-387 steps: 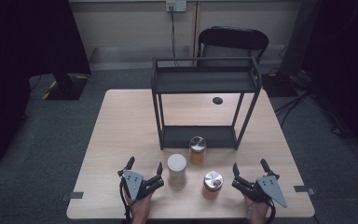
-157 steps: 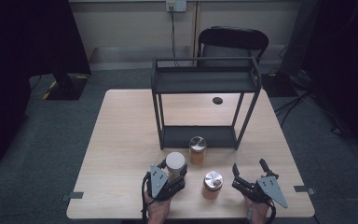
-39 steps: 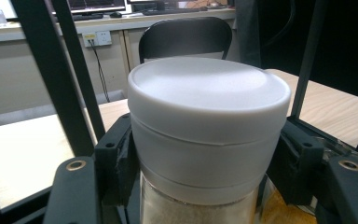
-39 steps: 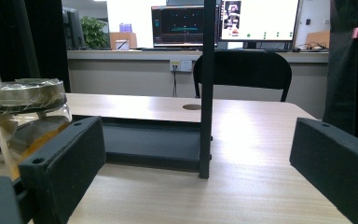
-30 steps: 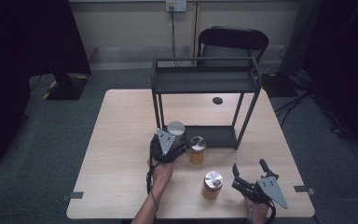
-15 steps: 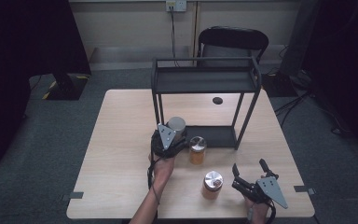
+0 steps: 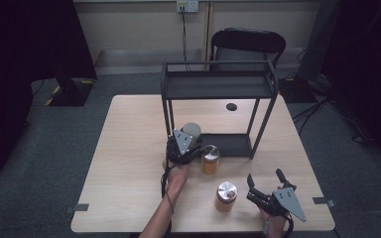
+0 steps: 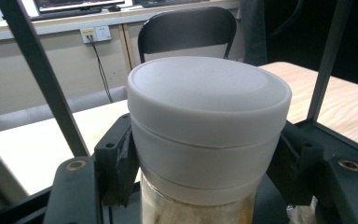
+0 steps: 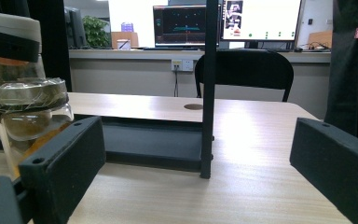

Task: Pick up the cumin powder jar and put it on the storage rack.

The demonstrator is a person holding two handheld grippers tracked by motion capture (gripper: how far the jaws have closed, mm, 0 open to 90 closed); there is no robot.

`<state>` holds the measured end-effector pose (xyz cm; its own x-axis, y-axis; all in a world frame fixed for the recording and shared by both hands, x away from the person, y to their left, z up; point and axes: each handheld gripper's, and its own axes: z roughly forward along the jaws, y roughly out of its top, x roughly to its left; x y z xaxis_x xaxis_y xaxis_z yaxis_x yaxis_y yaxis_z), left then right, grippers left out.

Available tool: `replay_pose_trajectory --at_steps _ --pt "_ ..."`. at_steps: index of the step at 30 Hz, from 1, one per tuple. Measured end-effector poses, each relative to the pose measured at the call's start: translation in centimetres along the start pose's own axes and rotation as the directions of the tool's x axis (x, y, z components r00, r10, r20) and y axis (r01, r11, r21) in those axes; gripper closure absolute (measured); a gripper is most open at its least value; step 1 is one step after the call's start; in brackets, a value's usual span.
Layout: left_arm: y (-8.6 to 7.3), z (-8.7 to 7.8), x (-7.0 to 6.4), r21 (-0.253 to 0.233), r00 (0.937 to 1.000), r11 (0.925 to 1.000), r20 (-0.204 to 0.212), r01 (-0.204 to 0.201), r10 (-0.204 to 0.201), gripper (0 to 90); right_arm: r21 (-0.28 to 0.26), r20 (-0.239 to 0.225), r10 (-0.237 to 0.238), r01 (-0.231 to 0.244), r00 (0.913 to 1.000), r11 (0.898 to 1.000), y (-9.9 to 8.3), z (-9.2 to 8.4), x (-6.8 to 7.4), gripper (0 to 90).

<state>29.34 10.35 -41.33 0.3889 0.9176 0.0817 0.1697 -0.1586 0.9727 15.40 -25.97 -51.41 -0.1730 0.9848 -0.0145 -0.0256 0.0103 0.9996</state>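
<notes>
A light wooden counter [image 7: 129, 163] is set on a grey carpeted floor [image 7: 44, 148], with grey tape tabs stuck at its near corners. A black chair [image 7: 248, 42] is placed behind its far edge. Along the beige rear wall [image 7: 139, 29] a white socket [image 7: 187, 6] is mounted, and a black cable is hung down from it. Both sides of the room are closed off by dark curtains [image 7: 20, 59]. In the right gripper view, lit monitors [image 9: 184, 25] and a green plant [image 9: 95, 30] are seen on a long desk behind the chair.
</notes>
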Motion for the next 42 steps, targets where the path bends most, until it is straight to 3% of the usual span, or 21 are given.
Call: replay_pose_trajectory --at_steps 14,34,42 --pt "0.6 1.6 -0.2 0.028 0.9997 0.9994 -0.01 -0.021 0.021 34.3 0.0 -0.006 -0.001 0.001 1.0 1.0 0.0 0.0 -0.1 2.2" --pt "1.0 3.1 -0.1 0.054 0.9986 0.9974 -0.028 0.047 -0.045 34.2 -0.002 -0.012 -0.001 0.001 0.9999 1.0 0.0 0.0 -0.1 2.2" --pt "1.0 3.1 -0.1 0.058 0.9981 0.9968 -0.031 0.055 -0.054 34.2 -0.003 -0.012 -0.001 0.001 0.9999 1.0 0.0 0.0 -0.1 2.2"
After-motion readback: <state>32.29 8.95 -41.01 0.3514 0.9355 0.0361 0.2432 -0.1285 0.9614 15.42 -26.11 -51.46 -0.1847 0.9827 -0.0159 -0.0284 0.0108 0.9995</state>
